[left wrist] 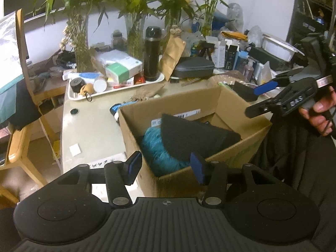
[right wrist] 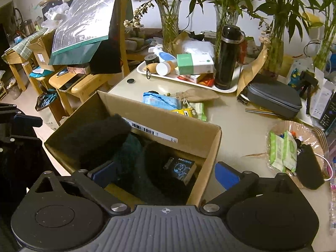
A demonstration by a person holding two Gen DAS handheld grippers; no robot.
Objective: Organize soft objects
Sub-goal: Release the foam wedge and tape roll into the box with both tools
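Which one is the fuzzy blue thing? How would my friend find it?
Look for the open cardboard box at the near edge of the table. Inside, at its left end, sits a fluffy teal bundle, partly tucked under a black cloth. It is the only bright blue-green soft thing in the box; the other soft things there are black.

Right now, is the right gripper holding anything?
No. In the right wrist view the right gripper is open and empty above the cardboard box.
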